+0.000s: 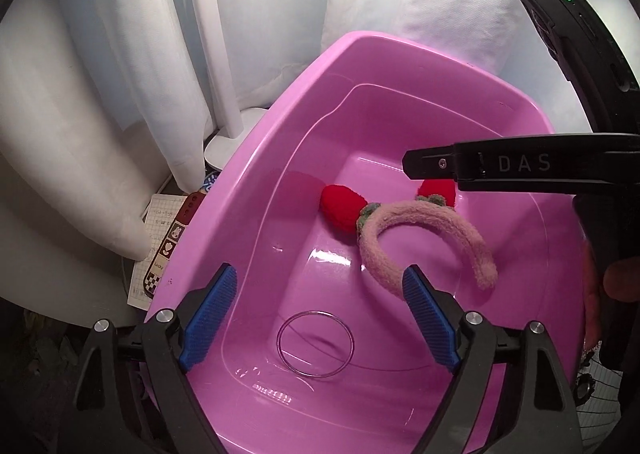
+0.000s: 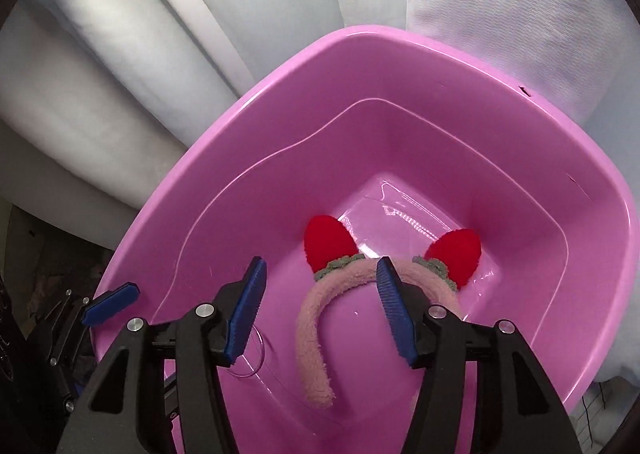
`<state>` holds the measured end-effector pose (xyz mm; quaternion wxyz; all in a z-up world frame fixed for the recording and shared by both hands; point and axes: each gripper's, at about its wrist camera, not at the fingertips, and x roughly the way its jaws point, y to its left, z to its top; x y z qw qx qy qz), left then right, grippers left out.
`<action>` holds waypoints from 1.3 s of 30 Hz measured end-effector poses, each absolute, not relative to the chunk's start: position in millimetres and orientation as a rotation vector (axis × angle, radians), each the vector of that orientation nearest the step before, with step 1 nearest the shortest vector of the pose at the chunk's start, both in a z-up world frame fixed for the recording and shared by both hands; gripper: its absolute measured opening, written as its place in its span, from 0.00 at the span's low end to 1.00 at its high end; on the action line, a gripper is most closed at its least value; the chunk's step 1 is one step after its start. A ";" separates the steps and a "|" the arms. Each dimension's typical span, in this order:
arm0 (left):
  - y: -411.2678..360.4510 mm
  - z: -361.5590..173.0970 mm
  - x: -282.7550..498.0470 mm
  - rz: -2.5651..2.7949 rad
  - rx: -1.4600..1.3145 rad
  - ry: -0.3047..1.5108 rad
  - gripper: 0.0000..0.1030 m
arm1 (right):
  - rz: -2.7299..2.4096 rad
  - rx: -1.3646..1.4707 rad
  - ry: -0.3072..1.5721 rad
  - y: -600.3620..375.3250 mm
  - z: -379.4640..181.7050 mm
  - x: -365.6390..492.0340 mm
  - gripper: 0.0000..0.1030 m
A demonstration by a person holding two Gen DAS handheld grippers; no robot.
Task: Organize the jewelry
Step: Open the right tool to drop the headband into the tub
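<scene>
The fuzzy pink headband with two red strawberry ears lies on the bottom of the pink plastic tub. It looks soft and light, with a stiff bendy hoop inside, so it should not slip; the best place to hold it is the plain fuzzy band, not the ears. A clear ring bangle lies flat on the tub bottom near the headband. It looks hard, smooth and slippery, so pinch it across its thin rim. The right tool is spread apart and holds nothing; the headband's arch sits just under it. The left tool is wide apart and empty too, right above the bangle.
</scene>
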<state>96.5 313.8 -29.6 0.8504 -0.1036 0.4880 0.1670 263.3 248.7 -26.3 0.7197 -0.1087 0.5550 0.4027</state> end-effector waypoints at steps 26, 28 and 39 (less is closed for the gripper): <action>299.1 0.8 57.6 0.368 -0.223 0.947 0.87 | 0.858 -0.187 1.148 223.2 3.8 229.6 0.60; 298.0 3.1 52.2 0.373 -0.224 0.943 0.87 | 0.858 -0.181 1.136 217.7 7.7 224.8 0.60; 279.1 24.2 20.4 0.396 -0.202 0.885 0.90 | 0.857 -0.101 1.050 169.9 36.4 187.0 0.66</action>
